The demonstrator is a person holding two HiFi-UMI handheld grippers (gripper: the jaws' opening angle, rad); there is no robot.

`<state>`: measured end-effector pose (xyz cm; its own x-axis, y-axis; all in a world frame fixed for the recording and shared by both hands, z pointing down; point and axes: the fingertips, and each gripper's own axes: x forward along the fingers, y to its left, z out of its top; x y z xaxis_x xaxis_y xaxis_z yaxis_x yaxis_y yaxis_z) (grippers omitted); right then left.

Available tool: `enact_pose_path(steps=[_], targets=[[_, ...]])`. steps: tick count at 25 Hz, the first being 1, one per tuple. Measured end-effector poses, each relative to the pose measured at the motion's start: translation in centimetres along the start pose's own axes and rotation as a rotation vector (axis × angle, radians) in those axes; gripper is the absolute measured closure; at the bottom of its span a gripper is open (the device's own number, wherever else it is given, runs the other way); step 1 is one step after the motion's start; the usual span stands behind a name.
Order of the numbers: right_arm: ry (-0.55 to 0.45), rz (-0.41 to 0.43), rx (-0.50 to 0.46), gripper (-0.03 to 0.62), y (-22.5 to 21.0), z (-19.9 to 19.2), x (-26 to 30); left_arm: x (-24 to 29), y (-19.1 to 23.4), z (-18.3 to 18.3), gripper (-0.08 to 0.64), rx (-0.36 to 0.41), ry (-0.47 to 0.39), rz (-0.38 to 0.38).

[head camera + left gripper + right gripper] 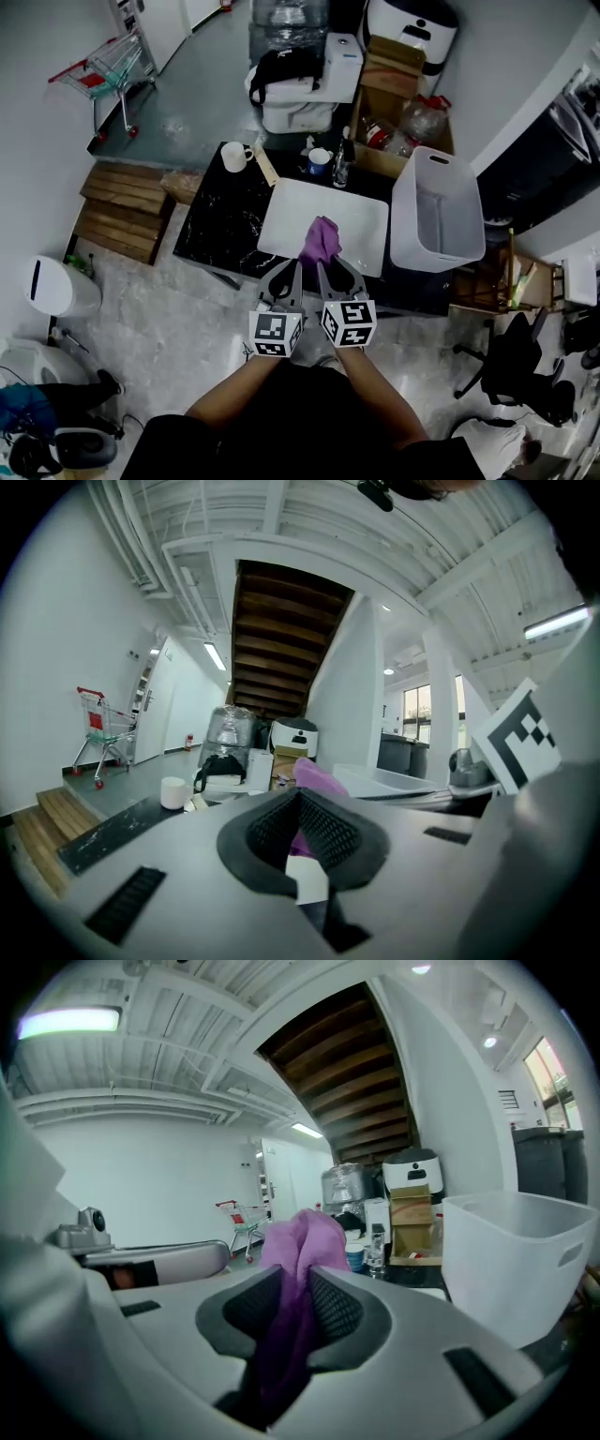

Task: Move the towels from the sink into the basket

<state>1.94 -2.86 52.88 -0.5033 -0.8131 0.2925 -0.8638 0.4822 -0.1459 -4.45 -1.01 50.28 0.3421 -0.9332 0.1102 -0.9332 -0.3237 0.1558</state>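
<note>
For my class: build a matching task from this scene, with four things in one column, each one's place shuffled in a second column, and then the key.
Things:
1. purple towel
2. white basket
3. white mug
4. shopping cart

Places:
A. on the black counter, left of the sink
B. on the grey floor
C. clamped in the left gripper and right gripper
D. right of the sink

Pairs: 1-C, 2-D, 3-A, 4-B

Left gripper (pixel 296 269) and right gripper (pixel 322 270) side by side, both tips on one bunched purple cloth towel (pixel 321 238) over the white rectangular sink (pixel 281 211); tall white plastic basket (pixel 412 234) just right.
</note>
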Motion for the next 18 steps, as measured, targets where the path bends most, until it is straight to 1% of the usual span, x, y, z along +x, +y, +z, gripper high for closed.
enact_pose_path(steps=[5, 10, 14, 18], targets=[[-0.038, -0.062, 0.036, 0.489, -6.5, 0.0, -5.7, 1.5, -8.0, -0.7, 0.555, 0.019, 0.008, -0.054], [-0.071, -0.103, 0.055, 0.489, -12.2, -0.1, -11.0, 3.0, -15.2, -1.3, 0.555, 0.039, 0.01, -0.093], [-0.094, -0.142, 0.056, 0.489, -15.5, -0.4, -14.6, 3.8, -19.9, -1.3, 0.555, 0.064, -0.001, -0.127], [-0.116, -0.187, 0.067, 0.489, -17.5, -0.6, -17.3, 4.4, -23.7, -1.4, 0.555, 0.088, 0.001, -0.184]])
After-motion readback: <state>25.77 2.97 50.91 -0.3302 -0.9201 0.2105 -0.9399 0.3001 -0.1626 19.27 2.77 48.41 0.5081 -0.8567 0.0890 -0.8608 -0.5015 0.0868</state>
